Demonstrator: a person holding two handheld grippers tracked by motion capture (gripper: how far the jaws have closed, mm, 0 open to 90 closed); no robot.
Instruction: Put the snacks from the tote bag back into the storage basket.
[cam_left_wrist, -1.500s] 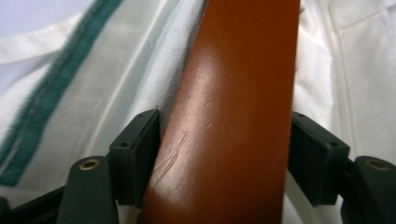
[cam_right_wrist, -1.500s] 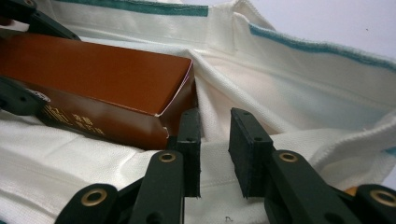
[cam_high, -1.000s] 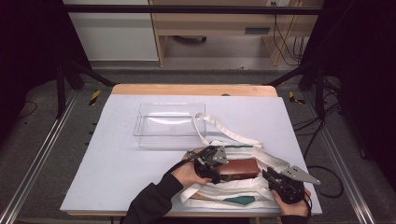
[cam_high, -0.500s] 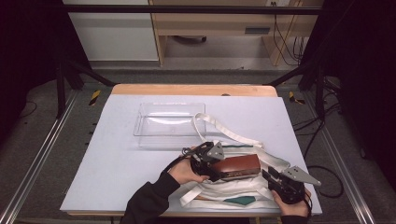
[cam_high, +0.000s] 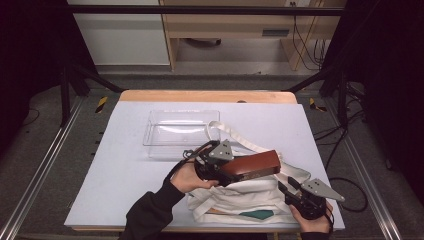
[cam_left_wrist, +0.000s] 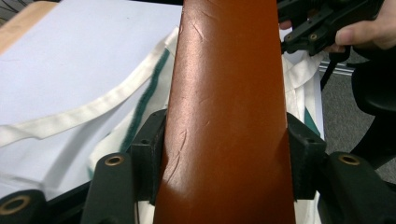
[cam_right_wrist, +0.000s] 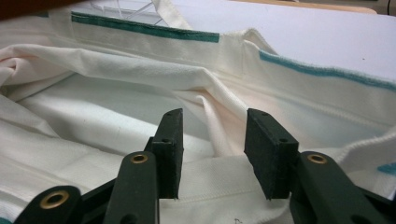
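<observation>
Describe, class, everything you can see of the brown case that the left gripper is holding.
The brown case is a long, flat, reddish-brown thing with a smooth, faintly scuffed, leather-like surface. The left gripper clamps it from both sides, its black jaws pressing the long edges. It is held off the table, roughly level, above the cream tote bag, its free end pointing toward the right gripper. Whether it touches the bag cannot be told.
</observation>
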